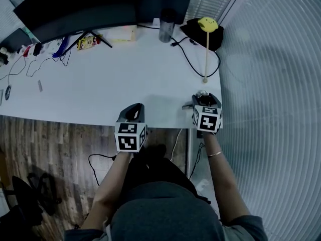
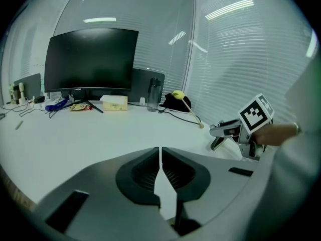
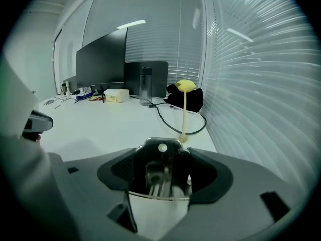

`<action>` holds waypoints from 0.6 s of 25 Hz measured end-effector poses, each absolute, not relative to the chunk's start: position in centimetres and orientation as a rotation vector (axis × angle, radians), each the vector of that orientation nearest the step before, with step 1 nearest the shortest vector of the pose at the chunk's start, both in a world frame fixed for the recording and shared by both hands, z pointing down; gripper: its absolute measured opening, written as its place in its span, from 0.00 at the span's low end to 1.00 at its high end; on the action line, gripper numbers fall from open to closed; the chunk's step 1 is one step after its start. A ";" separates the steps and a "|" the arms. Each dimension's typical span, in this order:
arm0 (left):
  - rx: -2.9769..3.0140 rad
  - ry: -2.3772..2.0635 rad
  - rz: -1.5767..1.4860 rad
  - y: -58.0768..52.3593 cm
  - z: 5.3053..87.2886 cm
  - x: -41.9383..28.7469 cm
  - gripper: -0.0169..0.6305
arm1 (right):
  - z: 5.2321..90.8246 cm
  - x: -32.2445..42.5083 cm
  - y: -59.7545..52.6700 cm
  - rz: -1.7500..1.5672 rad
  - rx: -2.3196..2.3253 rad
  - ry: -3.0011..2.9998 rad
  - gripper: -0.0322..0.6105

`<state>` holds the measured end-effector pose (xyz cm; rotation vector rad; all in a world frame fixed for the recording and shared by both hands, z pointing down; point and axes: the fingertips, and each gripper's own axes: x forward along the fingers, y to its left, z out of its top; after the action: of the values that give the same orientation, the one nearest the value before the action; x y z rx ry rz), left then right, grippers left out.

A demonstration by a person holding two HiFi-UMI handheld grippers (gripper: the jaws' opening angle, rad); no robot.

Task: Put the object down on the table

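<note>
My right gripper (image 1: 203,96) hovers over the front right corner of the white table (image 1: 100,89) and is shut on a small grey metal tool (image 1: 189,105). From the right gripper view the tool (image 3: 160,170) sits upright between the jaws of the right gripper (image 3: 161,150), a round rivet at its top. The left gripper view shows the tool (image 2: 221,131) sticking out leftward from the right gripper (image 2: 234,131), just above the tabletop. My left gripper (image 1: 134,110) is at the table's front edge, its jaws (image 2: 160,157) shut on nothing.
A stick with a yellow head (image 1: 206,44) leans on a black bag (image 1: 215,34) at the back right, with a black cable (image 1: 188,59) looping beside it. A bottle (image 1: 166,25), a pale box (image 1: 120,33) and a monitor (image 1: 85,6) line the far edge. Window blinds (image 1: 271,84) run along the right.
</note>
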<state>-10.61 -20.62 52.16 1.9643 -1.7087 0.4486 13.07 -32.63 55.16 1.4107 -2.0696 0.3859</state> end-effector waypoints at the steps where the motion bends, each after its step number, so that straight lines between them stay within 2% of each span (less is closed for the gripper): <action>1: 1.958 -1.714 0.447 -20.6 52.2 -10.8 0.07 | 55.3 12.8 -32.9 0.389 1.404 -2.071 0.51; 15: 1.882 -1.765 0.436 -19.5 52.8 -12.7 0.07 | 58.0 10.9 -34.6 0.400 1.334 -2.048 0.52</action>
<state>-12.68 -19.50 52.78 1.8825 -1.7653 0.4364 10.93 -34.58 58.01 1.3345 -2.0479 0.4002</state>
